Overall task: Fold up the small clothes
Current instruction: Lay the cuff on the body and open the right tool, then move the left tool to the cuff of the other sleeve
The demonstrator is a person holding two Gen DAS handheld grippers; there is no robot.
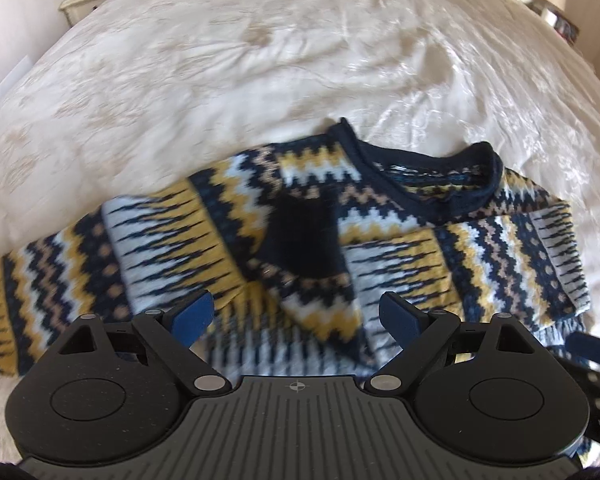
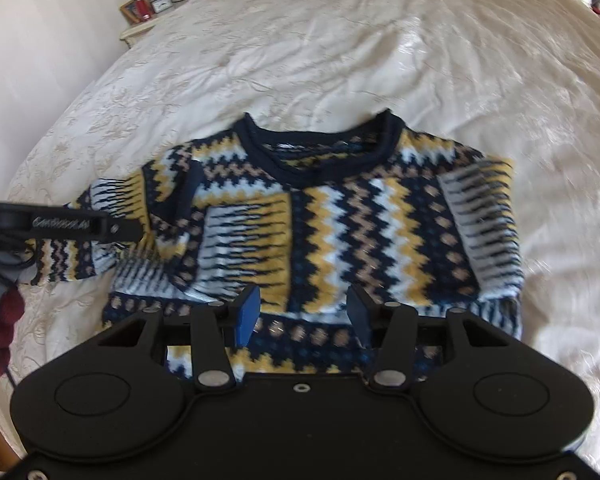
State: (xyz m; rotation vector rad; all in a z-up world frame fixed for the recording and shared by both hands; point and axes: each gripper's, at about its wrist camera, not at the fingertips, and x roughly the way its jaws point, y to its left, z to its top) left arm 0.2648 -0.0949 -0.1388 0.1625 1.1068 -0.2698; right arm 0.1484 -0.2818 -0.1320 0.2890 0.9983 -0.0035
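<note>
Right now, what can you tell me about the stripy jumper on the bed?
The knitted sweater has zigzag and diamond bands in navy, yellow, white and tan, with a rolled navy collar. It looks thick and woolly. It lies front-up on the cream bedspread, collar pointing away from the cameras. One sleeve is folded in over the body; the other stretches out sideways. Both the left gripper and right gripper hover open above its lower part, gripping nothing.

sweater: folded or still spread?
Partly folded: sweater lies flat on the bed, one sleeve folded over the body, other sleeve still out.
</note>
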